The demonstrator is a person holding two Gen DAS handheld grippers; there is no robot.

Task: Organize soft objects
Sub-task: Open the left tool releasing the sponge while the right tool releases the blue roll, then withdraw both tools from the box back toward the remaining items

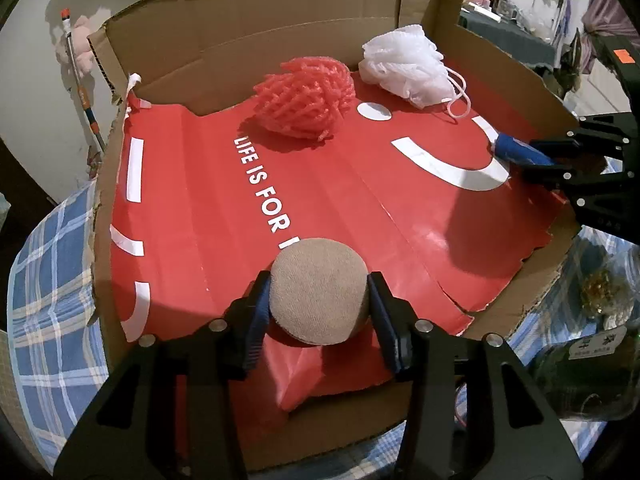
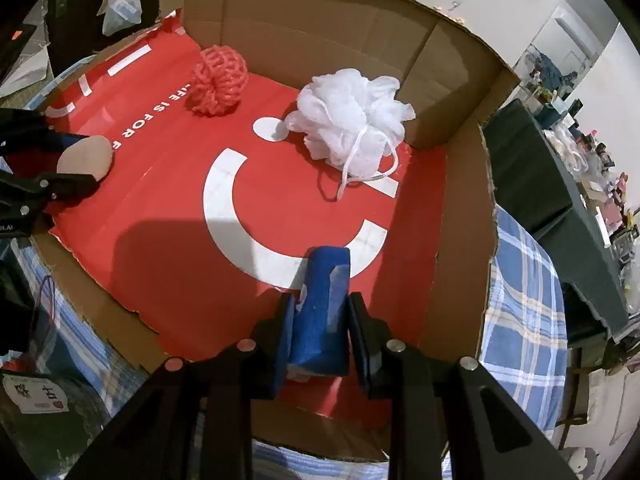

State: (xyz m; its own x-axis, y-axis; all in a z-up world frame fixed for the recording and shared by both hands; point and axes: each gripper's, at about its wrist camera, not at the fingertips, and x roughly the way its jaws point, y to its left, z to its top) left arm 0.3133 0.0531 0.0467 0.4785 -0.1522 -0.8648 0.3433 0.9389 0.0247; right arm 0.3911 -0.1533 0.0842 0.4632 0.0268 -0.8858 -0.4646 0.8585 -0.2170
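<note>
A round beige pad [image 1: 316, 292] rests on the red bag [image 1: 192, 200] that lines the low cardboard box [image 1: 240, 28]. My left gripper [image 1: 318, 280] is shut on it, with a pad against each side. From the right wrist view that gripper [image 2: 76, 158] and the beige pad [image 2: 84, 156] sit at the left. My right gripper [image 2: 320, 300] is shut on a blue sponge block [image 2: 324, 304], whose far end touches the red bag [image 2: 160, 260]. A red foam net [image 1: 306, 98] [image 2: 218, 80] and a white mesh loofah [image 1: 404, 64] [image 2: 352, 120] lie near the back wall.
The box has tall walls at the back and right [image 2: 328, 20] and low torn edges in front. It stands on a blue plaid cloth [image 1: 48, 300] [image 2: 524, 300]. A dark labelled jar [image 1: 588, 364] stands beside the box. A cluttered dark table [image 2: 560, 184] is off to the right.
</note>
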